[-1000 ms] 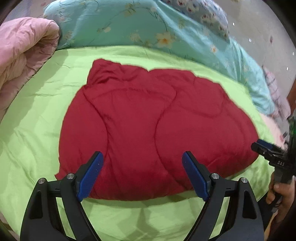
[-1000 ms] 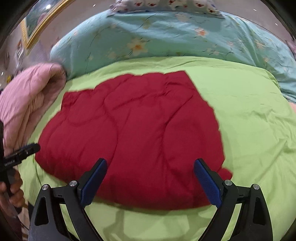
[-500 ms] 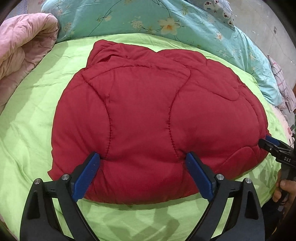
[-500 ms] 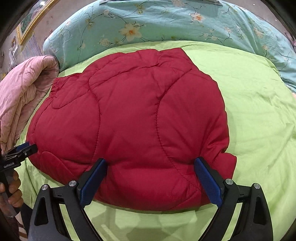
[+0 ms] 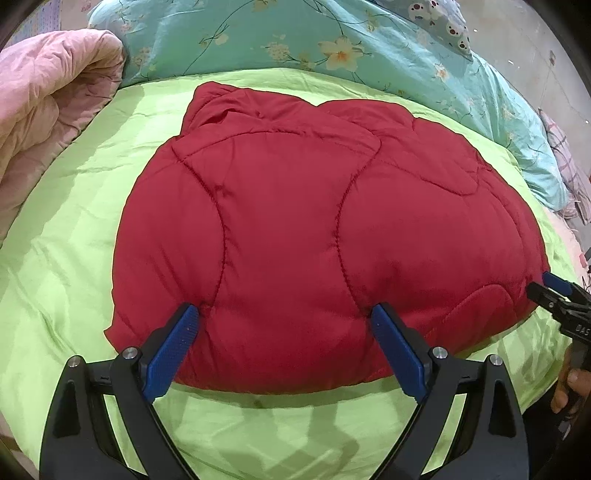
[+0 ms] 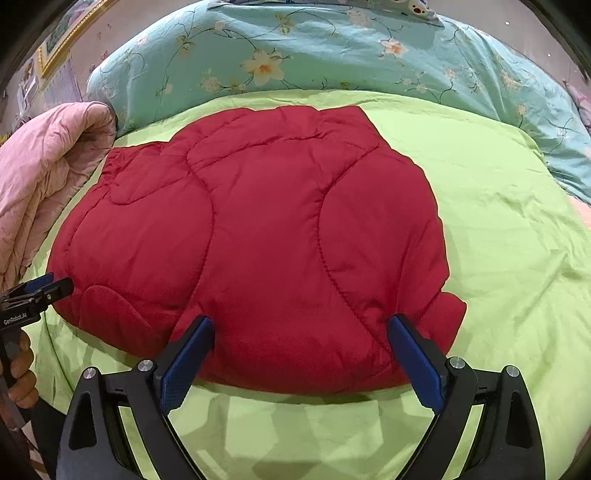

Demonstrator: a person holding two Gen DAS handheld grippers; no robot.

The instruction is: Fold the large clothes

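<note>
Nearest to me in the left wrist view, my left gripper (image 5: 284, 347) stands with its jaws spread wide, having just opened a little further, its blue pads (image 5: 170, 350) resting at the near edge of the folded red padded jacket (image 5: 314, 236); the jacket bulges between them, yet the pads do not clamp it. In the right wrist view my right gripper (image 6: 299, 362) looks the same: jaws apart, blue pads (image 6: 413, 362) set against the jacket's (image 6: 258, 240) near hem without pinching it. Each gripper also shows at the edge of the other's view, with a hand (image 5: 570, 387) on its handle at the right of the left view and a hand (image 6: 20, 373) at the left of the right view.

The surface is a bed, not a table, spread with one wrinkled lime-green sheet (image 5: 66, 258) that carries the jacket near its middle. I count one jacket, quilted in curved seams, folded into a compact mound. To the left, touching the sheet's edge, lies one rolled pink quilt (image 5: 44, 110). Beyond the jacket runs one teal floral duvet (image 5: 332, 40) along the far side of the bed, with a patterned pillow (image 5: 439, 18) on top of it. Farther back I see a bare, pale wall (image 6: 140, 18) and one gilt picture frame (image 6: 66, 33) at the upper left.
</note>
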